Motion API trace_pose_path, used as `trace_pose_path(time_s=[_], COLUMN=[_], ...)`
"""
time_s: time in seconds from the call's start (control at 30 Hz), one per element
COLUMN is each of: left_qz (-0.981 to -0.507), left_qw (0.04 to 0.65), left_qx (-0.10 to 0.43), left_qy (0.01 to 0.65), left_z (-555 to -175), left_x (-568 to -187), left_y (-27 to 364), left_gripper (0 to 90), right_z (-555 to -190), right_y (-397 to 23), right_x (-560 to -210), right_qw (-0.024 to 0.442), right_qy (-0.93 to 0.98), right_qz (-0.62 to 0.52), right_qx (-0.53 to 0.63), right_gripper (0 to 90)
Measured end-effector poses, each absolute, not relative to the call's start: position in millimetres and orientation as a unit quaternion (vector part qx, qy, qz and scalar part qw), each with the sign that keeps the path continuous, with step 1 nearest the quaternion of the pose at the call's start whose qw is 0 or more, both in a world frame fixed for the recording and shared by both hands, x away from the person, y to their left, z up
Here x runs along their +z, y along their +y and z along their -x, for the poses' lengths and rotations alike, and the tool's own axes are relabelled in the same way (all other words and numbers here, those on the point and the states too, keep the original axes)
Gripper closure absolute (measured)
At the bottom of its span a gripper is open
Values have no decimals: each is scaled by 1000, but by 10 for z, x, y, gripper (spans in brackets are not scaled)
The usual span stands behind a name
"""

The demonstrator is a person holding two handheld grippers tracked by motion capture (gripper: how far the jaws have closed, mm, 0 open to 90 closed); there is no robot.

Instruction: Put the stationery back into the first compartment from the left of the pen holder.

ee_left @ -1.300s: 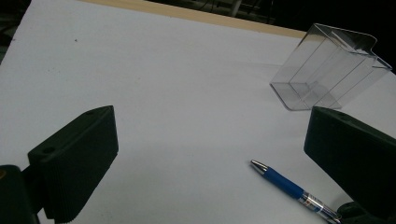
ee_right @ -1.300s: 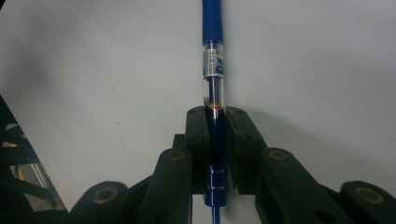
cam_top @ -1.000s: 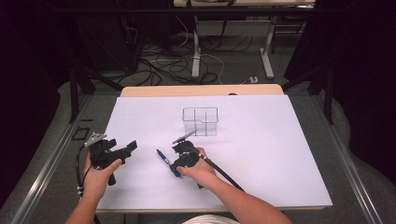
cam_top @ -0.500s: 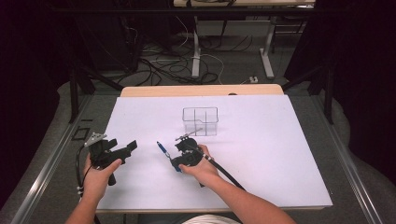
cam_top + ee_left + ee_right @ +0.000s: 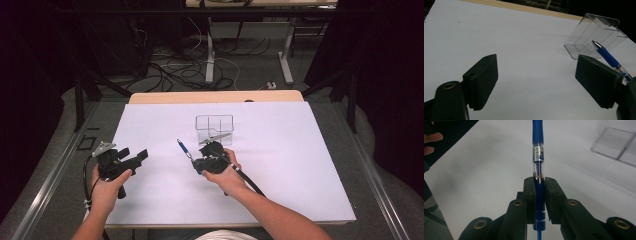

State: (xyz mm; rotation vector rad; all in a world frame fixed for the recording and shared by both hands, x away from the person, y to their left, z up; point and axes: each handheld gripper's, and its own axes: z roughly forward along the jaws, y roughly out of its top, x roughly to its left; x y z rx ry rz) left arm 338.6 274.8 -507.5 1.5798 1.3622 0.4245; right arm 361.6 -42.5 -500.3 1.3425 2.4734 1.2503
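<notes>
While clamped between the jaws of the right gripper (image 5: 539, 195), low in the middle of the right gripper view, stands a blue pen (image 5: 538, 157), running straight up to the top edge of that frame, its clear section with a label just above the pads. Seen from above at the centre of the frame: the same pen (image 5: 184, 149) sticking out up and to the left of the right gripper (image 5: 200, 162), lifted off the white table (image 5: 300, 165), the right hand (image 5: 222, 172) wrapped round the gripper body. Just above and right of it, a clear plastic box (image 5: 215, 129) with dividers inside, standing on the table near the upper middle.

At lower left of the high view, the left gripper (image 5: 141, 156) held in the left hand (image 5: 107, 187), pointing right, well apart from the pen. In the left gripper view, jaws wide apart at the bottom corners, though just now closing somewhat, with nothing but bare table between them. Beyond the right-hand jaw, at upper right of that frame, the pen (image 5: 607, 56) slanting in front of the box (image 5: 594, 35), which appears tilted there.
</notes>
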Motion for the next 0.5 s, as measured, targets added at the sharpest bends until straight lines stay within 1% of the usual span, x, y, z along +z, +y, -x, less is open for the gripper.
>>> trace_pose_path(time_s=[0.2,0.3,0.4,0.5], left_qz=[-653,-656,-662,-666], left_qw=[490,486,483,484], left_qx=[168,169,167,167], left_qy=[552,552,548,542], left_z=[-3389,-3398,-3410,-3422], left_x=[-5009,-4989,-4964,-4920], left_y=[2666,2617,2577,2518], left_gripper=[255,296,303,305], right_z=[-3613,-3624,-3630,-3625], right_y=[-579,-651,-710,-746], right_x=[-4938,-4914,-4895,-4877], right_qw=[53,60,65,81], right_qy=[796,789,785,779], right_qz=[-437,-441,-442,-439], right_qx=[416,423,430,440], right_gripper=[799,800,800,800])
